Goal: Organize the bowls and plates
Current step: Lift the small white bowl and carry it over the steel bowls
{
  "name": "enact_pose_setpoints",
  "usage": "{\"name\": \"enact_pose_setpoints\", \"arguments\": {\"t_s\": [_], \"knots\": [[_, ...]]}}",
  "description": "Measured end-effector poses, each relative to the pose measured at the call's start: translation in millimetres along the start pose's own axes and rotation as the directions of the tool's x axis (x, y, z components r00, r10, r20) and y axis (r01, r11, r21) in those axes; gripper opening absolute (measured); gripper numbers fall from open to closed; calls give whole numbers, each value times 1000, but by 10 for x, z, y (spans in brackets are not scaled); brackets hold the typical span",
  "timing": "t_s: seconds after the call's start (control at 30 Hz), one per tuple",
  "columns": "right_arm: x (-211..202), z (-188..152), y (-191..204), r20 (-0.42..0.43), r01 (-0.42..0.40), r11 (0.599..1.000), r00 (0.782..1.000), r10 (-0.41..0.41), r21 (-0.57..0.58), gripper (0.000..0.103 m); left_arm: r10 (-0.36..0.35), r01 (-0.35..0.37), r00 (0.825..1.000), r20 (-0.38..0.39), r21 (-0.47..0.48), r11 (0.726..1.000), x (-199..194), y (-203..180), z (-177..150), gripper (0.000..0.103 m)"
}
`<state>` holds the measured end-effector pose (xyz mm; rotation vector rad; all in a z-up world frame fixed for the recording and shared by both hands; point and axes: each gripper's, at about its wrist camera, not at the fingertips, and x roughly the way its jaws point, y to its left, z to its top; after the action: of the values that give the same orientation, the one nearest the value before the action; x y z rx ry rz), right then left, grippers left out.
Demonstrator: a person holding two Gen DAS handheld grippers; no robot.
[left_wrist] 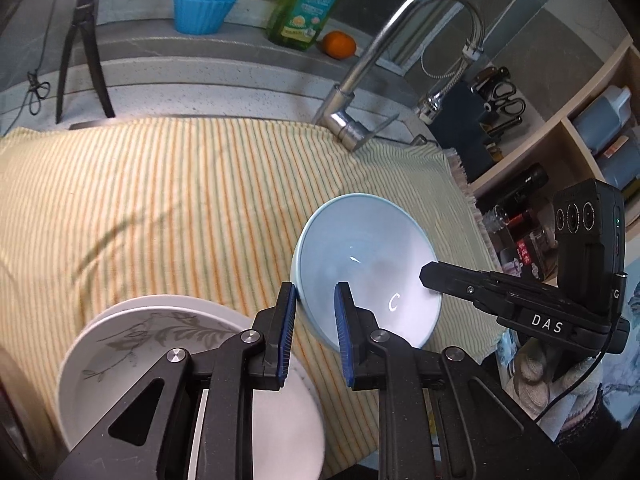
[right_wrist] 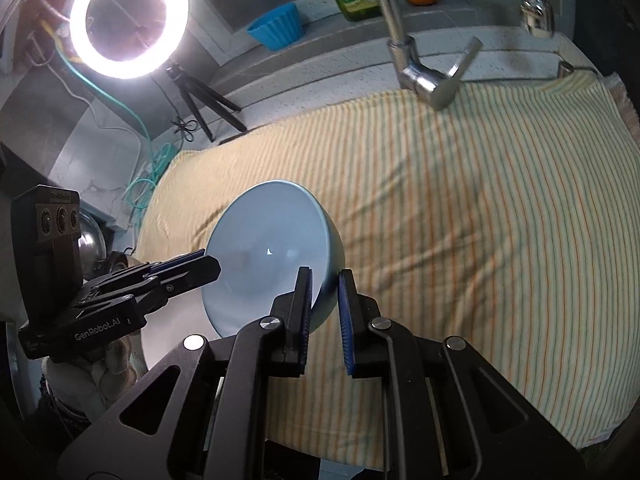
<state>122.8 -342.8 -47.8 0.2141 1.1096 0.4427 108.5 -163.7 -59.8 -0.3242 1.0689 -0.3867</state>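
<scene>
Both grippers, left (left_wrist: 316, 300) and right (right_wrist: 325, 292), pinch opposite rims of 1 pale blue glazed ceramic bowl (left_wrist: 366, 264): rigid, slick, breakable; rim grips suit.

A striped towel (left_wrist: 168, 200) lies below the faucet (left_wrist: 384, 60), blue cup (left_wrist: 202, 12), orange (left_wrist: 339, 45) and ring light (right_wrist: 128, 20).
</scene>
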Motion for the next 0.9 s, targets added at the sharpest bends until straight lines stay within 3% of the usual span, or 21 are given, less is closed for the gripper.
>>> {"name": "enact_pose_setpoints", "arguments": {"t_s": [0.4, 0.9], "knots": [[134, 121, 820, -7, -94, 989, 996, 94, -118, 13, 63, -54, 992, 108, -86, 995, -728, 499, -101, 18], [556, 71, 1881, -108, -203, 941, 978, 180, -269, 13, 180, -130, 965, 192, -245, 961, -1474, 1189, -448, 18]]}}
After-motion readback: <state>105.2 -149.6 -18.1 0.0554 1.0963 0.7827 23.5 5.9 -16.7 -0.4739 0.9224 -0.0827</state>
